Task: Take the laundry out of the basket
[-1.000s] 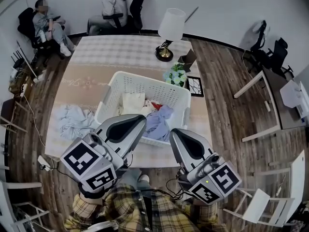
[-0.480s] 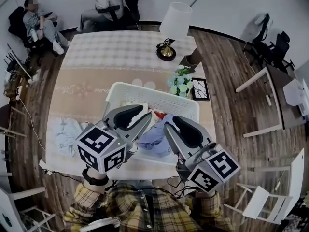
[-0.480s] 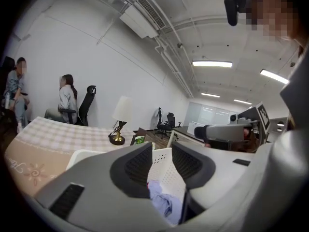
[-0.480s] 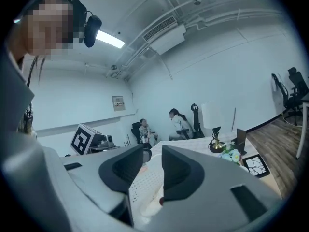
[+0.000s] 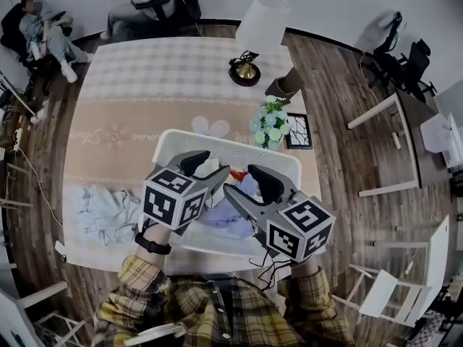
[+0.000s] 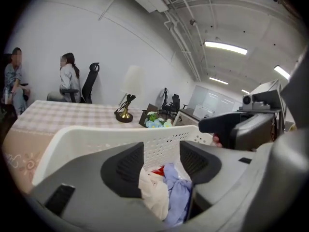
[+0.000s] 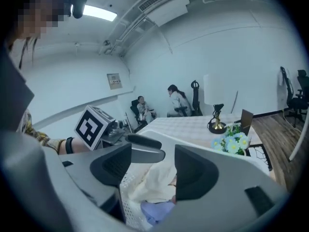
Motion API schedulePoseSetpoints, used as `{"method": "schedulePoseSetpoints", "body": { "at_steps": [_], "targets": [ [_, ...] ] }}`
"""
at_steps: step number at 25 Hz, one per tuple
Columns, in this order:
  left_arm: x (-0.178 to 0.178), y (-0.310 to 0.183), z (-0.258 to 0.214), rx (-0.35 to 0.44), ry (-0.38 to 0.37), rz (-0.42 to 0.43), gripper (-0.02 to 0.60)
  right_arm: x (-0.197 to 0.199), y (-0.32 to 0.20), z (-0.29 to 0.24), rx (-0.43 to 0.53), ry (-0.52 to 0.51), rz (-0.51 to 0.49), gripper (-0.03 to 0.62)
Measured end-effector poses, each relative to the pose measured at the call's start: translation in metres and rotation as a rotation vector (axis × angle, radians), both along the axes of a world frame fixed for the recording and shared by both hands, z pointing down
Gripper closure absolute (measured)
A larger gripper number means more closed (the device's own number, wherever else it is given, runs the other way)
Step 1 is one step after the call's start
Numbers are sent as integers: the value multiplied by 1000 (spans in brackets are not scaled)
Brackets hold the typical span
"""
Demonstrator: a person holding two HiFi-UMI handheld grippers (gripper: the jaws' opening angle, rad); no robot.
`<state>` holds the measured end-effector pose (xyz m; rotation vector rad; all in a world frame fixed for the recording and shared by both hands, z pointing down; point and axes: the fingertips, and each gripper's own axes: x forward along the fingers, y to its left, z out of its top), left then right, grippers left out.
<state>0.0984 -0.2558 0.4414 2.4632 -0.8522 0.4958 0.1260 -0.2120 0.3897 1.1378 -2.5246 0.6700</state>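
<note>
A white perforated laundry basket (image 5: 217, 144) stands on the table near its front edge. Inside lie a cream cloth (image 6: 152, 192), a lavender cloth (image 6: 179, 192) and a bit of red. My left gripper (image 5: 206, 168) hovers over the basket's near left part, jaws opening, and the cloths show between and below the pads without being pressed. My right gripper (image 5: 244, 185) hangs beside it over the near right part, jaws also opening. In the right gripper view the cream cloth (image 7: 157, 180) lies just past its pads (image 7: 193, 173), untouched. The two grippers point toward each other.
A pile of pale blue clothes (image 5: 101, 210) lies on the table (image 5: 145, 85) left of the basket. Behind the basket stand a flower bunch (image 5: 269, 121), a small frame (image 5: 298, 130) and a lamp (image 5: 255, 31). Two people sit beyond the table's far edge.
Both grippers have moved forward from the table's near edge to above the basket and turned toward each other. Their jaws have spread apart.
</note>
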Motion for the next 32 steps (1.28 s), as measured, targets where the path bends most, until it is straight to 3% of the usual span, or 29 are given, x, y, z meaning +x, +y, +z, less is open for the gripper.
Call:
{"method": "schedulePoseSetpoints", "body": {
  "at_steps": [6,10,21,26,32],
  "targets": [
    [3,-12,52,-92,-105,-3,293,-5,-4,68,-148,126,-22,252],
    [6,-13,87,-166,-144,16,232,1,-1,113,-245,269,-42,220],
    [-3,-2,147,-249,-295,73,230,30,25,227,-520,626,-121,191],
    [-3,5,161,-246,-357,117,225,33,35,247,-617,636,-114,189],
    [-4,23,181,-347,-373,135,222,32,43,261,-704,585,-87,192]
  ]
}}
